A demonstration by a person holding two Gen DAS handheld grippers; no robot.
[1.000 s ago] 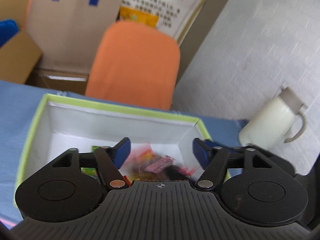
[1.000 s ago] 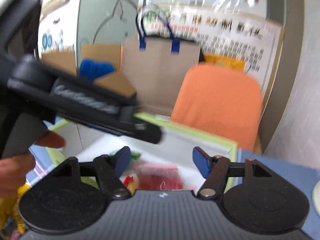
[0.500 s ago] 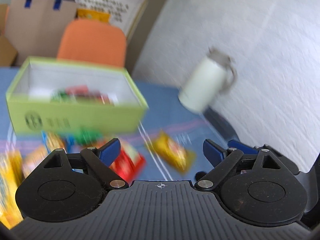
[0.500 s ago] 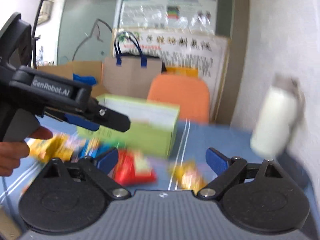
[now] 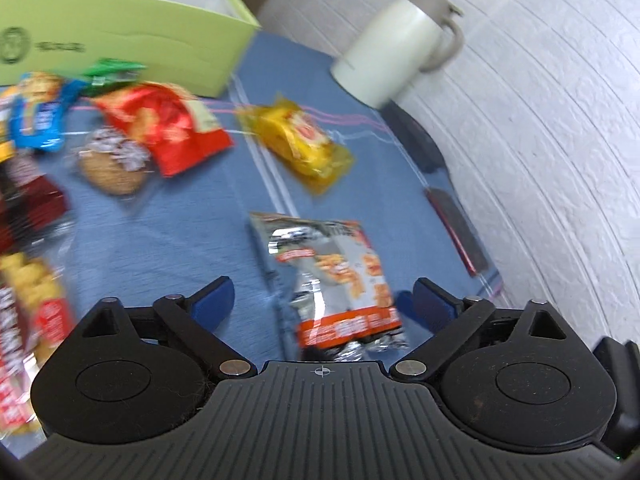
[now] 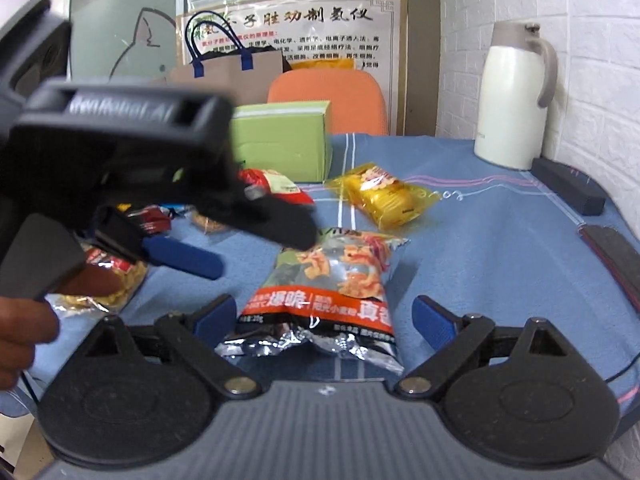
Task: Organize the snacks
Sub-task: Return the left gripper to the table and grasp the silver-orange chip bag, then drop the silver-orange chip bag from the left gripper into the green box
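Note:
A silver and orange snack bag [image 5: 332,276] lies flat on the blue tablecloth, between the open fingers of my left gripper [image 5: 324,304]. The same bag [image 6: 332,280] lies just ahead of my open right gripper [image 6: 324,312]. The left gripper's body [image 6: 132,152] hangs over the bag's far left corner in the right wrist view. A yellow bag [image 5: 296,140] and a red bag [image 5: 164,124] lie further off, in front of the green box [image 5: 120,36]. Both grippers are empty.
Several more snack packs [image 5: 36,116] lie at the left of the table. A white thermos jug [image 6: 512,96] stands at the far right by the brick wall. Dark flat objects [image 6: 568,184] lie along the right edge. An orange chair [image 6: 328,96] stands behind the table.
Both grippers have pulled back from above the green box and dropped low over the table, towards the silver and orange bag. Both stayed open.

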